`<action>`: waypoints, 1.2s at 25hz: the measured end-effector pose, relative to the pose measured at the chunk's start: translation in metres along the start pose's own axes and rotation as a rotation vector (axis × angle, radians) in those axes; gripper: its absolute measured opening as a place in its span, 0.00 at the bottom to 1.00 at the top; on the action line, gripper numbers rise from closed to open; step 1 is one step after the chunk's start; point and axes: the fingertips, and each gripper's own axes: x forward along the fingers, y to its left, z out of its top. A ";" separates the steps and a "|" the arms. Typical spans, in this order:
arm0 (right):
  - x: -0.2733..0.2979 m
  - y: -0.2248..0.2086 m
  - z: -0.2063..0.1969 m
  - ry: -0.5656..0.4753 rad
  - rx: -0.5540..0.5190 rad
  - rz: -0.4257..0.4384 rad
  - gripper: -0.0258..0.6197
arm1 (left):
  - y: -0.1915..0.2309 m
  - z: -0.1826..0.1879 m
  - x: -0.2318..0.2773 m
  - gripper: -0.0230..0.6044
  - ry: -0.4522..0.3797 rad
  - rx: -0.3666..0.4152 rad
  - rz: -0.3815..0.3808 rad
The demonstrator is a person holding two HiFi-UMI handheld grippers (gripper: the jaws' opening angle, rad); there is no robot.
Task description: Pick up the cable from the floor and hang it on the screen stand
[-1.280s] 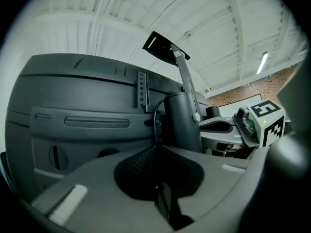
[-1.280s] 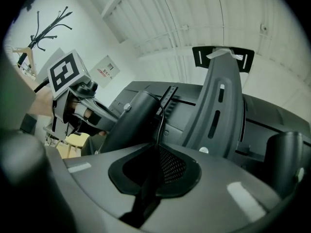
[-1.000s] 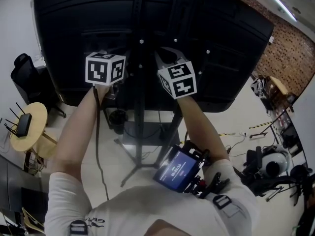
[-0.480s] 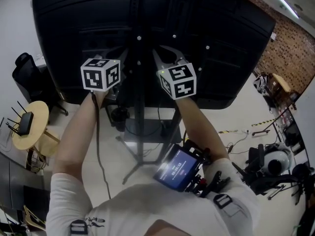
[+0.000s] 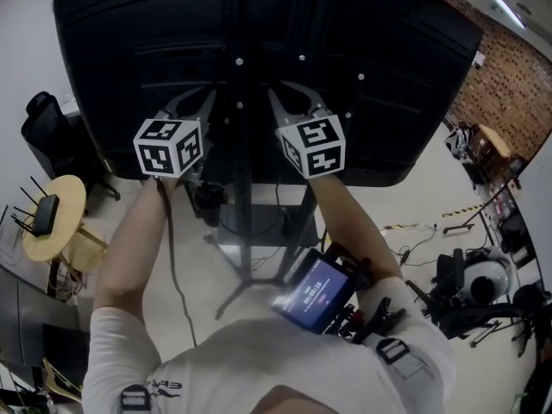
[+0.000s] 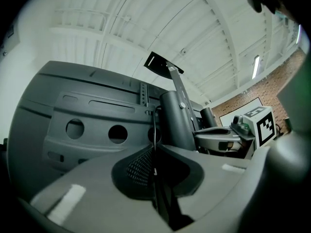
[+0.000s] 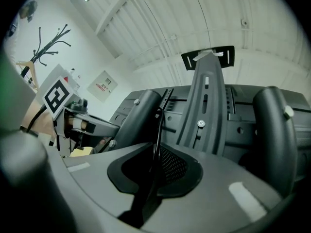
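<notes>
Slid toward 7 o'clock since a second ago with the left gripper [image 6: 154, 154], clamped tight on the cable [image 6: 154, 127] (thin, black). Pinches cable too with the right gripper [image 7: 156, 152], at 3 o'clock of the screen stand pole [image 5: 244, 171]; trails from the left jaws down toward 6 o'clock along the forearm [image 5: 138, 240]

The floor [image 5: 431, 188] carries the screen stand base [image 5: 247, 270] and stray cables [image 5: 410, 227].

Both arms reach forward; left gripper [image 6: 155, 149] and right gripper [image 7: 157, 150] level, side by side, jaws each pinching the cable [image 6: 154, 125].
</notes>
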 end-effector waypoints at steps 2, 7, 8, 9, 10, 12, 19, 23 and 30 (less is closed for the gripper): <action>-0.004 0.001 -0.007 0.004 0.004 0.000 0.13 | 0.001 -0.008 -0.007 0.05 -0.006 -0.014 0.008; -0.013 0.004 -0.026 0.021 0.018 -0.006 0.12 | 0.002 -0.020 -0.022 0.05 -0.042 -0.021 0.031; -0.015 0.005 -0.030 0.024 0.022 -0.009 0.12 | 0.001 -0.021 -0.025 0.05 -0.055 -0.022 0.036; -0.017 0.006 -0.034 0.027 0.026 -0.012 0.12 | 0.001 -0.022 -0.028 0.05 -0.066 -0.022 0.040; -0.019 0.006 -0.037 0.030 0.031 -0.015 0.12 | 0.001 -0.024 -0.030 0.05 -0.072 -0.021 0.045; -0.024 0.008 -0.045 0.037 0.039 -0.020 0.12 | 0.002 -0.031 -0.036 0.06 -0.075 -0.020 0.056; -0.047 0.018 -0.069 0.058 0.071 -0.046 0.12 | 0.004 -0.068 -0.058 0.07 -0.056 -0.071 0.076; -0.062 0.024 -0.088 0.101 0.087 -0.059 0.11 | 0.007 -0.079 -0.076 0.08 -0.077 -0.095 0.094; -0.084 0.032 -0.108 0.142 0.116 -0.049 0.08 | 0.000 -0.115 -0.097 0.06 0.012 -0.127 0.139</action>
